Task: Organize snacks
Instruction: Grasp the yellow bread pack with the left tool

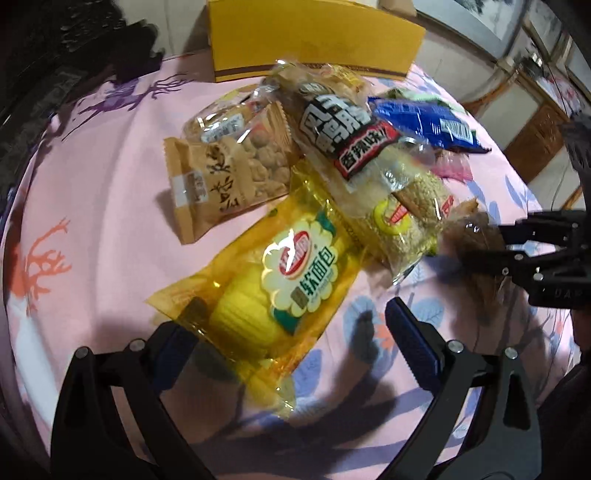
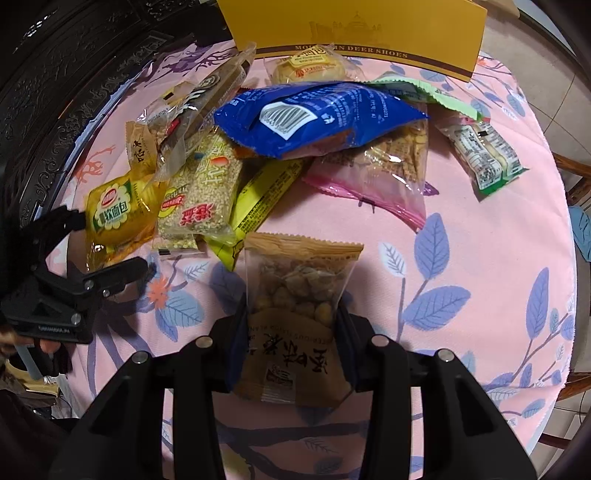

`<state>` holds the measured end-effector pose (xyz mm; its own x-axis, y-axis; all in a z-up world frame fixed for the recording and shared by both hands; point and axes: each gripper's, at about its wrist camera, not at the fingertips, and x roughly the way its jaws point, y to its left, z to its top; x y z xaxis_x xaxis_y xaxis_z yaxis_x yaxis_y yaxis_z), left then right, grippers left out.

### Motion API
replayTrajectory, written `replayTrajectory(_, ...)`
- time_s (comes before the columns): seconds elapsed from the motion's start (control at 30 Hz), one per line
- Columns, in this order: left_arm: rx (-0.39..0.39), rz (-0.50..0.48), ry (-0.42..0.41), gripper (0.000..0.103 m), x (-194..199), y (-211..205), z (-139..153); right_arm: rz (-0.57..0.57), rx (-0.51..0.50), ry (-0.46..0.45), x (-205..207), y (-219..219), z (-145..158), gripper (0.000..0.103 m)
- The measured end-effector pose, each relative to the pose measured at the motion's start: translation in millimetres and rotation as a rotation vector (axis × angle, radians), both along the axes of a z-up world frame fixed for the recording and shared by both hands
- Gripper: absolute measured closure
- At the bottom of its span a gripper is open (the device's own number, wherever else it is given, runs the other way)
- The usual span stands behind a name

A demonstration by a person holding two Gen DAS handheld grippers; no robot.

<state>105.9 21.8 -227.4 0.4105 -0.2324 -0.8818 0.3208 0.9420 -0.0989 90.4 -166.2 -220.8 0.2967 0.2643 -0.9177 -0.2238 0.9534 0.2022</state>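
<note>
- Your right gripper (image 2: pixel 291 317) is clamped on a brown nut pack (image 2: pixel 295 314); both pads press its sides, and the pack's top edge sticks out ahead of the fingers, over the pink cloth (image 2: pixel 461 221).
- Your left gripper (image 1: pixel 291 332) has its fingers wide apart, gripping nothing. The yellow bread pack (image 1: pixel 280 280) lies between them, its near end next to the left pad; I can't tell if that pad touches it.
- In the right wrist view the left gripper (image 2: pixel 107 254) shows at the left edge, its jaws spread around the end of the same bread pack (image 2: pixel 114 214).
- The snack pile sits mid-cloth: sesame bar (image 2: pixel 207 192) just right of the bread pack, blue bag (image 2: pixel 314 118) on top of the heap, pink-edged bag (image 2: pixel 384 173) under it.
- A second brown nut pack (image 1: pixel 221 177) lies flat beside the bread pack's far end.
- A green-ended pack (image 2: pixel 484 155) lies apart from the pile, on the right.
- The yellow box (image 2: pixel 354 33) stands at the far edge, a small bun pack (image 2: pixel 310 66) just in front of it.
</note>
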Motion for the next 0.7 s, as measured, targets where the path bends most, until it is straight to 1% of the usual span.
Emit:
replayTrajectory(0.1, -0.083, 0.069, -0.008, 0.005, -1, 8, 8, 0.001, -0.003, 0.000, 0, 2, 0, 0.060)
replayTrajectory(0.17, -0.118, 0.100, -0.009, 0.005, 2, 11, 12, 0.002, -0.004, 0.001, 0, 1, 0, 0.060)
replayTrajectory(0.2, -0.122, 0.107, -0.016, 0.006, 3, 12, 14, 0.003, -0.005, 0.001, 0, 1, 0, 0.060)
replayTrajectory(0.27, -0.108, 0.109, -0.042, 0.013, 3, 12, 19, 0.004, -0.006, 0.001, 1, 1, 0, 0.060)
replayTrajectory(0.33, -0.094, 0.120, -0.042, 0.036, 6, 16, 19, 0.003, -0.006, 0.001, 1, 1, 0, 0.060)
replayTrajectory(0.43, -0.116, 0.151, -0.031, 0.041, 7, 28, 18, 0.005, -0.007, 0.001, 0, 1, 0, 0.060)
replayTrajectory(0.57, -0.089, 0.127, -0.067, 0.047, 1, 24, 25, 0.008, -0.008, 0.000, 0, 1, 0, 0.060)
replayTrajectory(0.7, -0.115, 0.141, -0.086, 0.054, -5, 26, 36, 0.007, 0.004, -0.005, 1, -2, 0, 0.062)
